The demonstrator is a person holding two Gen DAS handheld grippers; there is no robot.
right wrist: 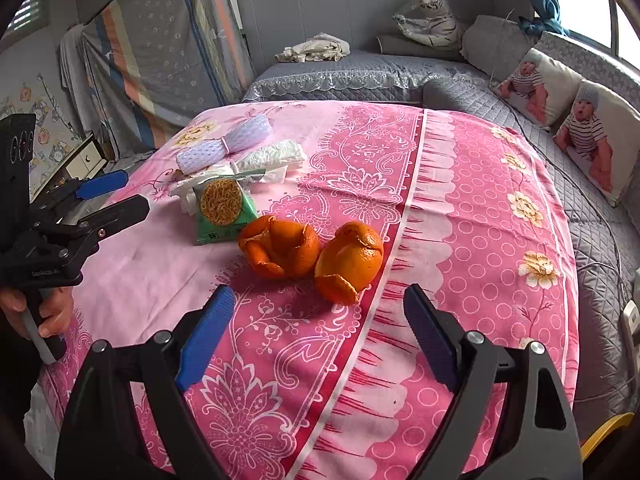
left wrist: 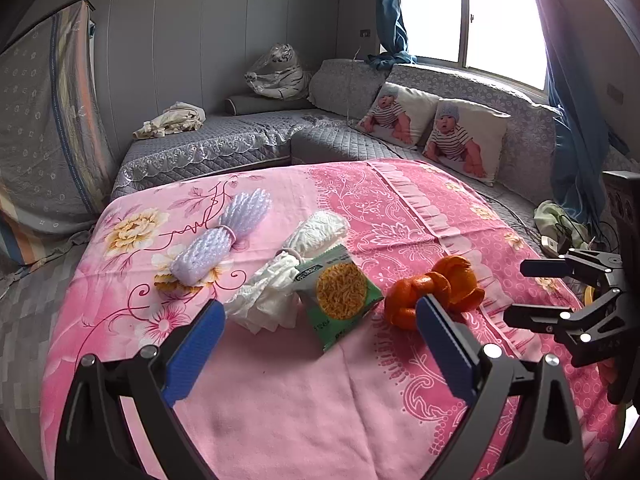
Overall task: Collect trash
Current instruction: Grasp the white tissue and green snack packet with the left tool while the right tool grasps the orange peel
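On the pink flowered cloth point(left wrist: 280, 400) lie a green snack packet point(left wrist: 340, 300), crumpled white tissue point(left wrist: 264, 296), a white foam net point(left wrist: 220, 236) and orange peel point(left wrist: 436, 288). My left gripper point(left wrist: 320, 324) is open and empty, just short of the packet and tissue. In the right wrist view two orange peel pieces point(right wrist: 280, 248) point(right wrist: 348, 262) lie ahead of my open, empty right gripper point(right wrist: 316, 308). The packet point(right wrist: 222, 208), the tissue point(right wrist: 268, 160) and the foam net point(right wrist: 228, 146) lie beyond. Each gripper shows in the other's view, right point(left wrist: 516, 292) and left point(right wrist: 132, 192).
A grey quilted sofa point(left wrist: 240, 140) wraps around the back and right, with two baby-print pillows point(left wrist: 464, 140), a plush tiger point(left wrist: 280, 72) and a crumpled cloth point(left wrist: 172, 120). A leaning mattress point(left wrist: 44, 120) stands at left. Cables point(right wrist: 608, 240) lie at right.
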